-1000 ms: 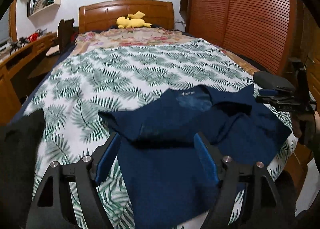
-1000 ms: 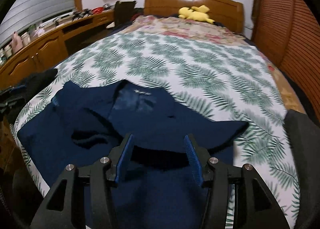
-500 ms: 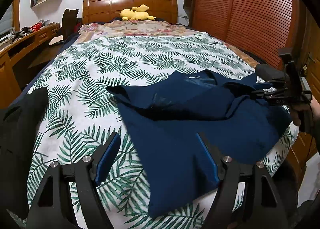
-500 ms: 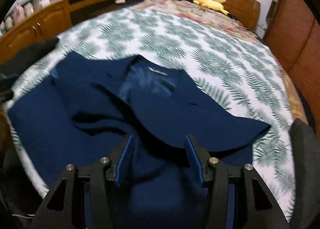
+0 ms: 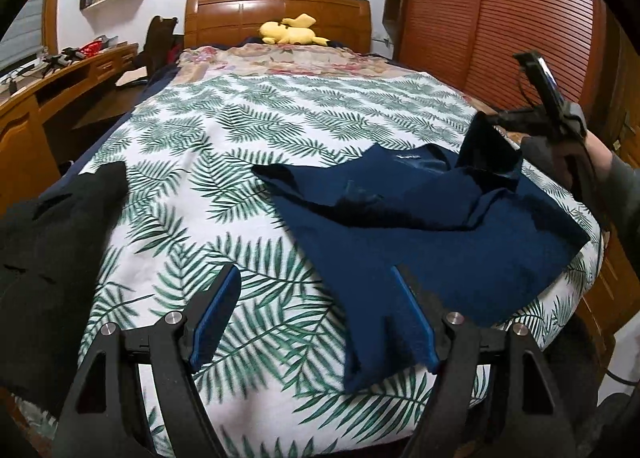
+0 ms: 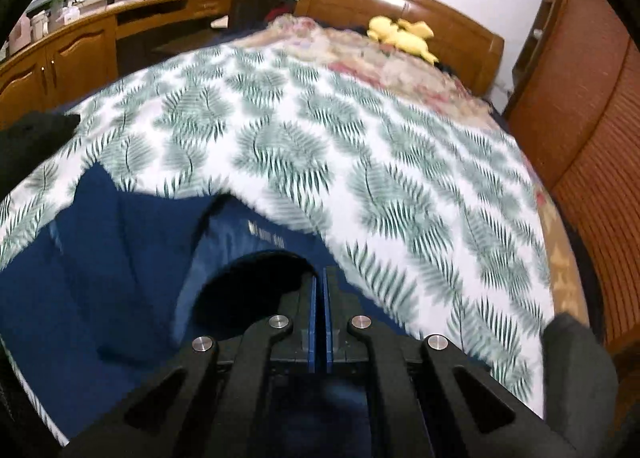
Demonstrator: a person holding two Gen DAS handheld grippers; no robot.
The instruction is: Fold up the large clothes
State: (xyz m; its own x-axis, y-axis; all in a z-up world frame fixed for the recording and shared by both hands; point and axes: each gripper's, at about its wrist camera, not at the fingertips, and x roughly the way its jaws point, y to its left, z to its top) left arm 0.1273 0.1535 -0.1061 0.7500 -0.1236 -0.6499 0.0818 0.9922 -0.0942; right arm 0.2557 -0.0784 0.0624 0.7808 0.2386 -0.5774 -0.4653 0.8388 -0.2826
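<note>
Clearly soft and light, the blue shirt [image 5: 420, 225] droops from the clamped right claw [image 6: 320, 282], while the left claw [image 5: 316, 322] gapes empty near its hem.

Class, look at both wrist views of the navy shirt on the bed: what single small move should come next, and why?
Probably the left gripper should go to the shirt's near edge and close on it. The right gripper is shut on a corner of the navy shirt and holds it off the leaf-print bedspread, while the left's jaws are open and empty, so the shirt hangs lopsided and crumpled.
</note>
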